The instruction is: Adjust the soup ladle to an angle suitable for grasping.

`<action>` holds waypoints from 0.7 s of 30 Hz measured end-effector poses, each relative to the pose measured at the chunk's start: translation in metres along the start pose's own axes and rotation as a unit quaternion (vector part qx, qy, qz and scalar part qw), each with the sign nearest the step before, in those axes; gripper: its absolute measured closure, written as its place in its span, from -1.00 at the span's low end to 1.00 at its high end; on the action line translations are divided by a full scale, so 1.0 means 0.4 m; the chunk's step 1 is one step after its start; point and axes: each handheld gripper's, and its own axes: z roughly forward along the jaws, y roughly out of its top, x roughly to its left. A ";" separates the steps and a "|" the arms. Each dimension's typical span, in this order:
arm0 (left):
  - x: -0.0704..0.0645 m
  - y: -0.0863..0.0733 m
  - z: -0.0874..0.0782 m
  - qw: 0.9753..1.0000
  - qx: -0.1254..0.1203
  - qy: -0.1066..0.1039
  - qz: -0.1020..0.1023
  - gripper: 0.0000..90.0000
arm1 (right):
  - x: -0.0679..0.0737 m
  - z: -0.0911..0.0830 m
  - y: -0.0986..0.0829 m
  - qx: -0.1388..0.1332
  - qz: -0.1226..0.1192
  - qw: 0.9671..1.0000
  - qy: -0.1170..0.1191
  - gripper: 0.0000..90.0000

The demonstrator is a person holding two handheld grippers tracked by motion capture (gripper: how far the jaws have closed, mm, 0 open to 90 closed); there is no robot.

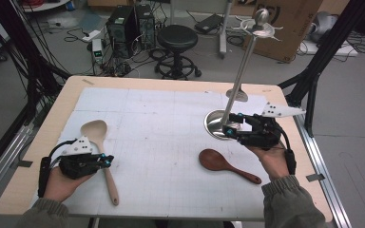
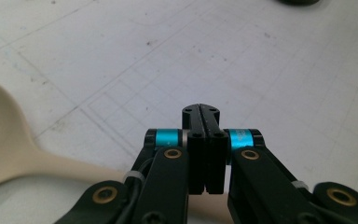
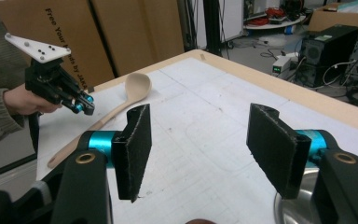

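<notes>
My left gripper (image 1: 105, 160) sits jaws pressed together, empty, just over the pale wooden spoon (image 1: 100, 152), whose handle runs toward me beneath them. My right gripper (image 1: 231, 129) gapes wide, holding nothing, beside the steel stand (image 1: 218, 124); the dark spoon (image 1: 223, 165) lies nearer it. The right gripper view shows the pale spoon's (image 3: 121, 105) full length.

At left, the pale spoon (image 1: 98, 142) looks matt wood; the dark spoon (image 1: 225, 165) is glossy. At upper right, the stand (image 1: 237, 85) is polished metal, above a matt paper-like sheet (image 1: 161, 142).
</notes>
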 end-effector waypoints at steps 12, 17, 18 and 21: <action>0.015 -0.047 -0.012 0.999 0.034 0.007 -0.008 0.99 | 0.021 0.022 -0.062 0.017 -0.002 1.000 0.000 -0.19; 0.018 -0.062 -0.013 0.999 0.041 0.003 -0.013 0.99 | 0.024 0.030 -0.081 0.026 -0.001 1.000 -0.003 -0.23; 0.018 -0.065 -0.013 0.999 0.043 0.002 -0.014 0.99 | 0.026 0.032 -0.085 0.023 0.000 1.000 -0.003 -0.23; 0.019 -0.073 -0.011 0.999 0.050 0.002 -0.014 0.99 | 0.027 0.036 -0.099 0.021 0.003 1.000 -0.003 -0.23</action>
